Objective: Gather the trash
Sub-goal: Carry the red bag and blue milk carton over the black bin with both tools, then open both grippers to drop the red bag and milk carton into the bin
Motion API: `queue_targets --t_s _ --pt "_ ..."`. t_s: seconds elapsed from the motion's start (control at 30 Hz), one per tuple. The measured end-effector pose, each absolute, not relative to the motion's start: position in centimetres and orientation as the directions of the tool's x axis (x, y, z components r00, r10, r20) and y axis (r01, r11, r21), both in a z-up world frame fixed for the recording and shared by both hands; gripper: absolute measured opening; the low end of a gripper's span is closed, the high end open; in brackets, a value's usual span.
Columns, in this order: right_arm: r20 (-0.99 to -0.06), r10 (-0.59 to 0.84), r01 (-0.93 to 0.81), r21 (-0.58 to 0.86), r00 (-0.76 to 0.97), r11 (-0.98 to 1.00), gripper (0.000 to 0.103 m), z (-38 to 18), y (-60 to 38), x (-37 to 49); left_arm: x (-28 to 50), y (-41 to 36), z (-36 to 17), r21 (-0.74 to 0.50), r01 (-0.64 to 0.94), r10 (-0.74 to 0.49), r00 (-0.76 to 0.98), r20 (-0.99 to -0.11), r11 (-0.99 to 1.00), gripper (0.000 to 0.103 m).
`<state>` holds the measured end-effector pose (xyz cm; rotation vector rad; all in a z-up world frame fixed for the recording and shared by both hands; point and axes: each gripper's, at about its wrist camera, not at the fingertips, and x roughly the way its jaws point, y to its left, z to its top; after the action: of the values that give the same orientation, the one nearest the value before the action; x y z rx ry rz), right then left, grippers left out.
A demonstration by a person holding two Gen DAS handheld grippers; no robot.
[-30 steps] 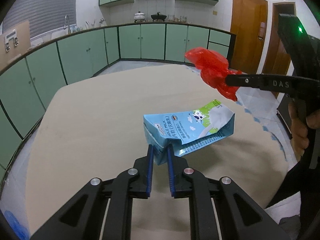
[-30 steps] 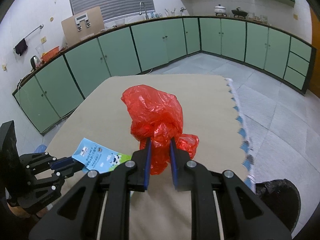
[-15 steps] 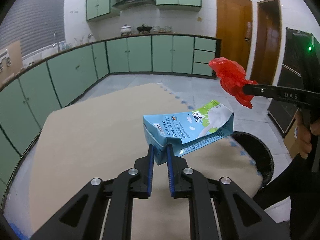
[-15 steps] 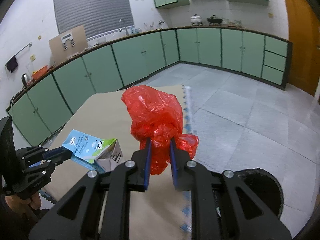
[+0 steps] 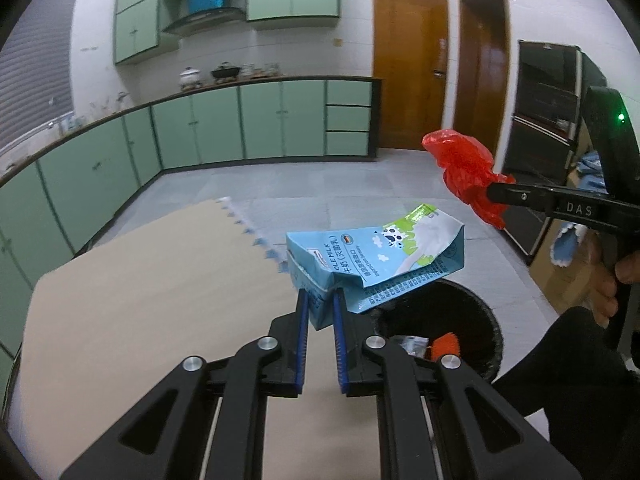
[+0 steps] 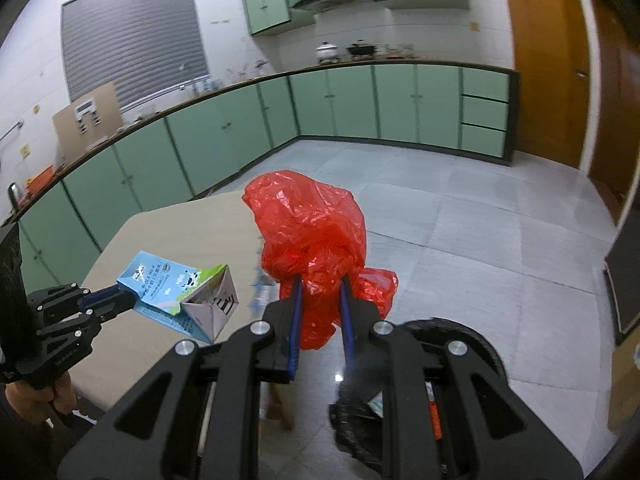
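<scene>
Left gripper (image 5: 319, 307) pinching one end of a squashed blue milk carton (image 5: 374, 258), blue pads pressed tight on its folded top; carton up in the air, sticking out past the far edge of the tan table (image 5: 140, 300) and over the near rim of the black trash bin (image 5: 476, 312); same carton on the left in the right wrist view (image 6: 180, 294), grey bottom end turned to the camera.

Right gripper (image 6: 319, 295) squeezed on a crumpled red plastic bag (image 6: 310, 232); bag bunched up above the pads, a little flap hanging down on the right; also up in the air, above the grey tiled floor (image 6: 460, 216) and just past the bin's rim (image 6: 472, 332); from the left wrist view, same red bag (image 5: 464, 168) higher than the carton and to its right, not touching it.

Inside the bin, some trash: something orange (image 5: 444, 346) and a bit of wrapper, too small to tell.

Green cupboards (image 5: 224, 128) along the far wall; two brown doors (image 5: 408, 68) beside them.
</scene>
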<state>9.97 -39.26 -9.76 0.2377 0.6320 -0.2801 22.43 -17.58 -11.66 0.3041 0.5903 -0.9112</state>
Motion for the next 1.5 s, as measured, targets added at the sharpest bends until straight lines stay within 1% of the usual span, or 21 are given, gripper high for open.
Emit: queue_targets --t_s 0.27,0.53,0.63,0.7,0.73,0.87,0.97,1.07,1.17,1.23,1.3,1.37,1.5 --pt "-0.657 -0.255 0.464 0.163 0.709 0.871 0.016 -13.4 -45.9 4.8 21.1 -24.4 -12.9 -0.013 0.872 -0.69 0.378 -0.618 0.489 0.011" --pt "-0.713 -0.279 0.555 0.182 0.643 0.812 0.016 -17.8 -49.8 2.6 19.5 -31.3 -16.8 -0.044 0.915 -0.688 0.27 -0.673 0.402 0.01" --pt "-0.732 -0.273 0.579 0.2 0.624 0.79 0.016 -19.5 -51.1 2.4 18.9 -33.5 -18.4 -0.047 0.924 -0.673 0.241 -0.699 0.379 0.008" --pt "-0.75 -0.255 0.593 0.218 0.61 0.775 0.016 -20.9 -52.1 2.5 18.6 -34.8 -19.4 -0.043 0.93 -0.661 0.227 -0.715 0.366 0.003" --pt "-0.76 -0.249 0.596 0.219 0.601 0.772 0.016 -21.4 -52.5 2.7 18.4 -35.7 -20.0 -0.039 0.932 -0.653 0.222 -0.724 0.36 0.003" --pt "-0.8 -0.218 0.608 0.217 0.559 0.763 0.016 -24.4 -53.4 4.0 17.8 -38.4 -22.2 -0.025 0.943 -0.626 0.201 -0.754 0.333 0.002" --pt "-0.804 -0.204 0.61 0.232 0.559 0.758 0.016 -25.2 -53.5 3.9 17.5 -39.5 -23.3 -0.018 0.949 -0.612 0.188 -0.768 0.315 0.002" --pt "-0.804 -0.2 0.606 0.232 0.559 0.761 0.016 -25.3 -53.7 4.2 17.6 -39.9 -23.1 -0.019 0.949 -0.618 0.191 -0.763 0.316 0.003" --pt "-0.807 -0.195 0.601 0.23 0.558 0.766 0.021 -25.5 -53.7 4.3 17.8 -39.9 -22.8 -0.017 0.944 -0.623 0.203 -0.756 0.329 0.004" --pt "-0.805 -0.201 0.6 0.225 0.558 0.768 0.03 -25.4 -53.8 4.0 18.0 -39.8 -22.6 -0.015 0.941 -0.622 0.211 -0.754 0.337 0.004" --pt "-0.804 -0.207 0.602 0.22 0.557 0.768 0.034 -25.4 -53.9 3.8 18.2 -39.7 -22.5 -0.018 0.938 -0.621 0.214 -0.754 0.346 0.006" --pt "-0.805 -0.209 0.605 0.219 0.555 0.765 0.034 -25.4 -53.9 3.6 18.2 -39.7 -22.5 -0.017 0.936 -0.621 0.22 -0.752 0.352 0.012" --pt "-0.803 -0.213 0.609 0.219 0.556 0.763 0.034 -25.2 -53.7 3.6 18.1 -39.5 -22.4 -0.012 0.935 -0.619 0.226 -0.752 0.356 0.013"
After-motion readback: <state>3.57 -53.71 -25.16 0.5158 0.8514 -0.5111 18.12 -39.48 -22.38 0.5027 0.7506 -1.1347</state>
